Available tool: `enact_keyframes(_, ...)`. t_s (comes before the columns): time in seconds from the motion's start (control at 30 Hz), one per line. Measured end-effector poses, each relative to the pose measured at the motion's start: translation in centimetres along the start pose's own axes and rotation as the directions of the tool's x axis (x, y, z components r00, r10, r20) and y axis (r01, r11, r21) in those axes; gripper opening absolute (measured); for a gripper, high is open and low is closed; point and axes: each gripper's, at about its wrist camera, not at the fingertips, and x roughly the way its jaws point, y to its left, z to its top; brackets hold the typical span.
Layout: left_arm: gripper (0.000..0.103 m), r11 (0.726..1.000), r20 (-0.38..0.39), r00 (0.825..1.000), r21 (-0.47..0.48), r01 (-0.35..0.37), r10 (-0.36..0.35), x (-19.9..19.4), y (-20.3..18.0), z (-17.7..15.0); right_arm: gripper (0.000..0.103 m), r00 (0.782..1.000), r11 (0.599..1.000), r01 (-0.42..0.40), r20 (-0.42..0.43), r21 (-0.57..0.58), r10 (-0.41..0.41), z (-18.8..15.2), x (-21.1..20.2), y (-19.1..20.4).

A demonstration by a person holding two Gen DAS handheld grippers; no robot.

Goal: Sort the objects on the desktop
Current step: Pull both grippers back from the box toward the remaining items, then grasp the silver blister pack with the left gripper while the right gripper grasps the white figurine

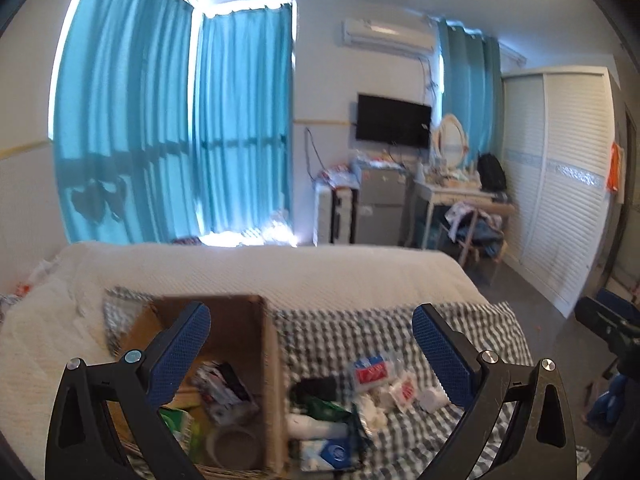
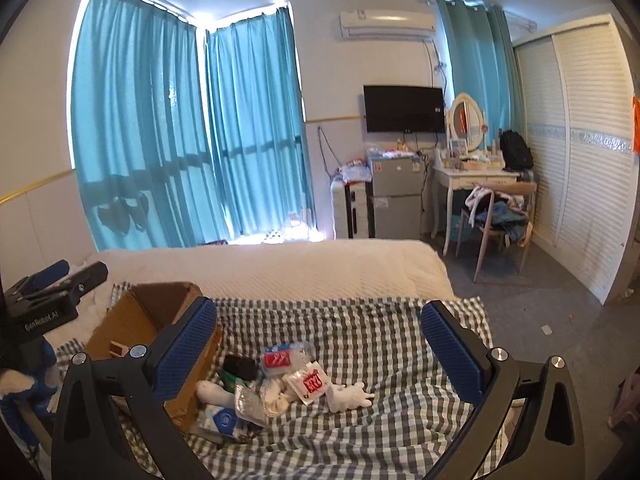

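Observation:
A brown cardboard box (image 1: 256, 344) sits on a checked cloth (image 1: 472, 364) on the bed, with several packets and a tape roll (image 1: 234, 446) inside. To its right lies a pile of small items: a black object (image 2: 240, 366), a red-and-white packet (image 2: 308, 384), a white tube (image 2: 214, 394), a white crumpled piece (image 2: 350, 396). My left gripper (image 1: 312, 340) is open and empty above the box's right wall. My right gripper (image 2: 320, 336) is open and empty above the pile. The left gripper also shows at the left edge of the right wrist view (image 2: 48, 288).
The white bed cover (image 2: 280, 268) stretches beyond the cloth. The box also shows in the right wrist view (image 2: 132, 320). A dressing table (image 2: 476, 180), chair with clothes (image 2: 496, 216), small fridge (image 2: 394, 196) and white wardrobe (image 2: 576, 152) stand at the far right. Blue curtains cover the windows.

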Motion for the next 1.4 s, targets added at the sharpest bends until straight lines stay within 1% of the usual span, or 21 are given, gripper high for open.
enact_keyframes(0.07,0.103,0.999,-0.038,0.999,-0.026,0.024,-0.025,1.3,-0.5,-0.6,0.103,1.000,0.999,-0.021,-0.021,0.033,0.021,-0.2,1.1,-1.3)
enact_keyframes(0.1,0.103,0.999,-0.051,0.998,-0.031,0.026,-0.028,1.9,-0.8,-0.8,0.103,0.999,0.999,-0.016,-0.028,0.041,0.017,-0.3,1.7,-1.9)
enact_keyframes(0.23,0.102,1.000,-0.113,0.994,0.010,-0.002,0.003,4.7,-2.3,-2.2,0.103,0.999,0.999,0.029,-0.030,0.036,-0.028,-0.4,3.7,-3.2)
enact_keyframes(0.27,0.101,1.000,-0.132,0.991,0.022,-0.004,0.006,5.4,-2.6,-2.6,0.103,0.999,0.999,0.031,-0.043,0.031,-0.030,-0.5,4.5,-3.6)
enact_keyframes(0.37,0.099,0.999,-0.179,0.984,0.044,-0.001,0.008,7.2,-3.4,-3.8,0.103,0.995,0.999,-0.001,-0.096,0.033,0.004,-1.0,7.3,-4.6)
enact_keyframes(0.43,0.099,0.998,-0.210,0.978,0.061,0.002,0.011,8.3,-3.8,-4.7,0.103,0.988,0.999,-0.010,-0.151,0.044,0.017,-1.8,9.5,-5.4)
enact_keyframes(0.53,0.098,0.997,-0.251,0.968,0.070,0.014,0.004,9.8,-4.2,-5.8,0.103,0.978,0.999,-0.005,-0.207,0.047,0.015,-3.1,12.2,-6.3)
enact_keyframes(0.63,0.098,0.996,-0.302,0.953,0.079,0.033,-0.008,11.6,-4.7,-7.4,0.103,0.965,0.999,-0.003,-0.261,0.051,0.016,-4.4,14.3,-6.6)
enact_keyframes(0.77,0.095,0.994,-0.363,0.932,0.103,0.045,-0.004,13.5,-5.3,-9.4,0.103,0.936,0.999,0.007,-0.352,0.054,0.012,-7.2,17.6,-7.0)
enact_keyframes(0.87,0.095,0.993,-0.399,0.917,0.109,0.056,-0.008,14.5,-5.6,-10.7,0.103,0.904,0.998,-0.017,-0.425,0.064,0.043,-9.5,20.0,-7.0)
enact_keyframes(0.9,0.095,0.992,-0.410,0.912,0.110,0.060,-0.010,14.8,-5.6,-11.2,0.103,0.889,0.997,-0.032,-0.454,0.069,0.060,-10.3,20.9,-6.9)
enact_keyframes(0.93,0.095,0.991,-0.422,0.906,0.113,0.067,-0.013,15.1,-5.7,-11.6,0.103,0.881,0.997,-0.039,-0.469,0.071,0.068,-10.8,21.4,-6.6)
enact_keyframes(1.0,0.095,0.989,-0.441,0.897,0.122,0.079,-0.017,15.7,-5.7,-12.3,0.103,0.855,0.995,-0.063,-0.510,0.073,0.091,-12.0,22.8,-6.3)
enact_keyframes(1.03,0.095,0.989,-0.450,0.893,0.125,0.082,-0.017,16.0,-5.8,-12.7,0.103,0.847,0.995,-0.070,-0.523,0.078,0.100,-12.4,23.3,-6.3)
enact_keyframes(1.13,0.088,0.989,-0.482,0.876,0.123,0.087,-0.017,17.0,-5.6,-13.8,0.103,0.819,0.991,-0.083,-0.560,0.100,0.126,-13.5,25.0,-6.4)
enact_keyframes(1.17,0.088,0.989,-0.494,0.869,0.119,0.087,-0.017,17.3,-5.5,-14.2,0.103,0.803,0.992,-0.074,-0.583,0.104,0.122,-14.2,25.8,-6.4)
enact_keyframes(1.2,0.088,0.990,-0.501,0.865,0.116,0.084,-0.015,17.6,-5.4,-14.5,0.103,0.794,0.992,-0.069,-0.596,0.104,0.118,-14.6,26.2,-6.4)
enact_keyframes(1.27,0.088,0.991,-0.517,0.856,0.104,0.088,-0.022,18.0,-5.1,-15.2,0.103,0.763,0.992,-0.062,-0.636,0.106,0.115,-15.9,27.5,-6.5)
enact_keyframes(1.33,0.078,0.990,-0.531,0.847,0.102,0.098,-0.029,18.4,-5.2,-15.8,0.103,0.738,0.994,-0.047,-0.667,0.101,0.103,-16.9,28.6,-6.7)
enact_keyframes(1.4,0.046,0.988,-0.553,0.833,0.105,0.112,-0.035,18.9,-5.4,-16.6,0.103,0.710,0.996,-0.030,-0.700,0.081,0.078,-17.9,29.6,-6.6)
